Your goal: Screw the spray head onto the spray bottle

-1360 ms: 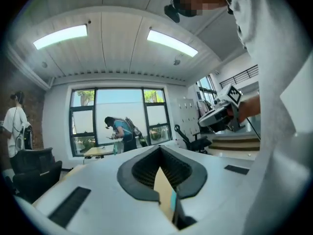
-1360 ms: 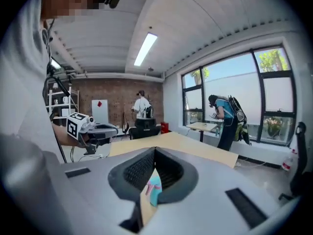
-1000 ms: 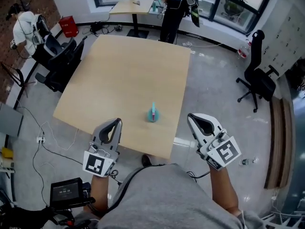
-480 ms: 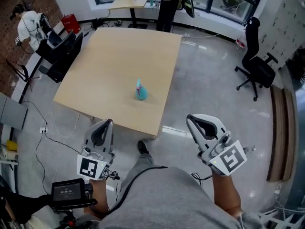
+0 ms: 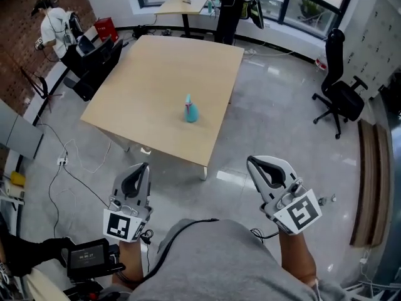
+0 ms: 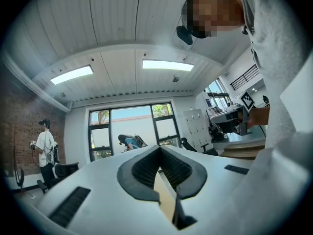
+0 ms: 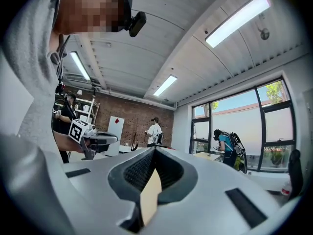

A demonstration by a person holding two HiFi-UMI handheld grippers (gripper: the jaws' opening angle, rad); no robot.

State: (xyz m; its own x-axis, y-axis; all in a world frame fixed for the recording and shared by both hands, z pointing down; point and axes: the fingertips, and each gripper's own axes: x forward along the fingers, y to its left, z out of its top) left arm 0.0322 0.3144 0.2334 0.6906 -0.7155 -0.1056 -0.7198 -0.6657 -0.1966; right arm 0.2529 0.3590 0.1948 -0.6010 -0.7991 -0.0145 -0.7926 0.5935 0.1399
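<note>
Left tongs [image 5: 143, 168]: I am holding them pressed together with nothing between them, pointing roughly level out over the floor. There is nothing in reach to grip, so they are riding closed.
Right tongs [image 5: 254, 163]: these are also closed on themselves and empty. Their own view is showing only a sliver of pale counter top past the pads.
Spray bottle [image 5: 191, 111]: the small teal bottle is standing upright on the counter [image 5: 156, 86], towards the corner nearest me and alone on the top. It is standing well apart from both tongs.
Spray head [image 5: 187, 100]: a thin pale piece is rising from the bottle's top and is probably the head. It is too small for me to tell whether it is threaded on or only resting there.
My position: I am standing back on the grey floor, with open floor lying between me and the counter's near edge. Neither pair of tongs is over the counter.
Step in hand: I am judging that the screwing is not under way, since nothing is gripped.
What the next move is asking for: closing in on the counter, then one pair steadying the bottle's body while the other is turning the head.
Surroundings: an office chair [image 5: 341, 99] is standing off to the right, and people are working at the far side of the room.
</note>
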